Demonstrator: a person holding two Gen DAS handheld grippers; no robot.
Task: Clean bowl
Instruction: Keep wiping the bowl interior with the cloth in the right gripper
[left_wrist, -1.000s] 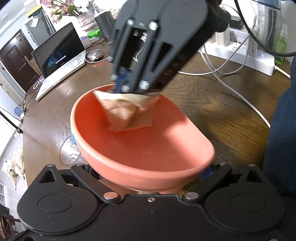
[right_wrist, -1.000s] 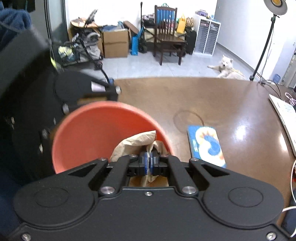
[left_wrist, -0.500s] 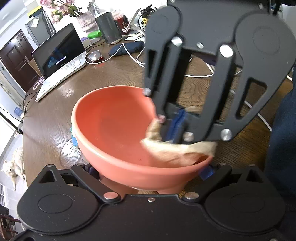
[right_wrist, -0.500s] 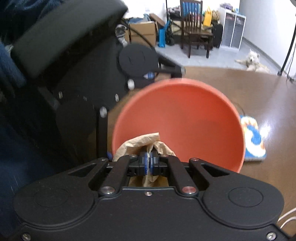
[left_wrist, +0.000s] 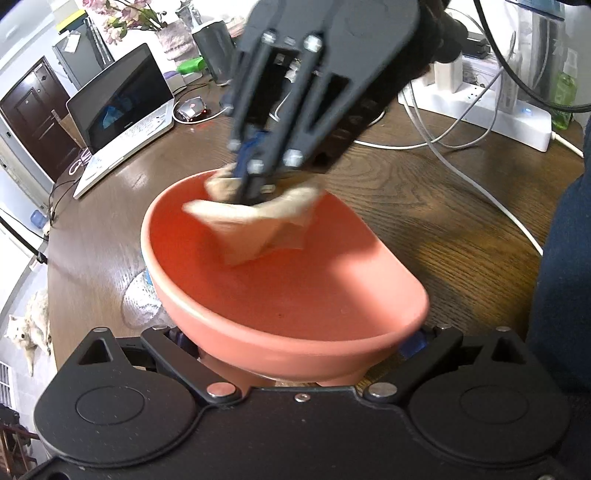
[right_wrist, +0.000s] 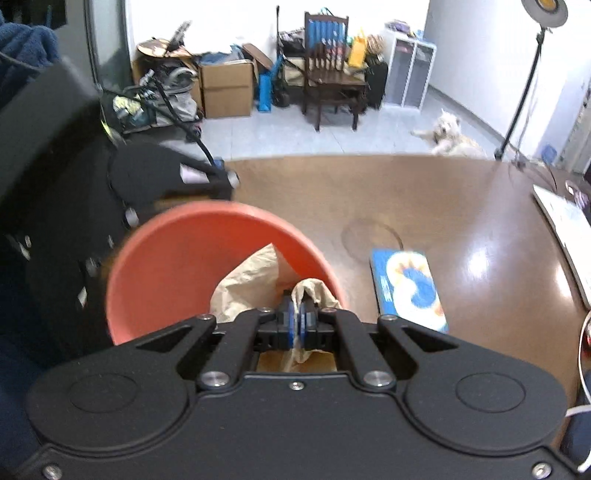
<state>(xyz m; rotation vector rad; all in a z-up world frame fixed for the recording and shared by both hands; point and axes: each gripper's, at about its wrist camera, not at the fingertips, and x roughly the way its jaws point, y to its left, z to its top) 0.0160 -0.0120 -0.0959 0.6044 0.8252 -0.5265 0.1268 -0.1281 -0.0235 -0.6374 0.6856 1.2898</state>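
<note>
A salmon-red bowl (left_wrist: 295, 291) is clamped at its base between the blue pads of my left gripper (left_wrist: 295, 343), tilted above the wooden table. My right gripper (left_wrist: 251, 184) reaches down over the bowl's far rim, shut on a crumpled beige paper towel (left_wrist: 258, 229) that hangs against the far inner wall. In the right wrist view the same towel (right_wrist: 251, 280) sticks out past the closed blue pads of the right gripper (right_wrist: 295, 317), inside the bowl (right_wrist: 173, 266). The black body of the left gripper (right_wrist: 74, 206) fills the left side there.
The round brown table (left_wrist: 424, 206) carries an open white laptop (left_wrist: 122, 114), a mouse (left_wrist: 192, 107), a white power strip (left_wrist: 480, 107) with trailing cables (left_wrist: 472, 184) and a blue packet (right_wrist: 406, 288). A dark blue sleeve (left_wrist: 561, 295) is at right. A white dog (right_wrist: 450, 136) lies on the floor.
My right gripper swept with the towel from the bowl's far wall to its near right rim, then back to the far wall. The bowl and left gripper stayed put.
</note>
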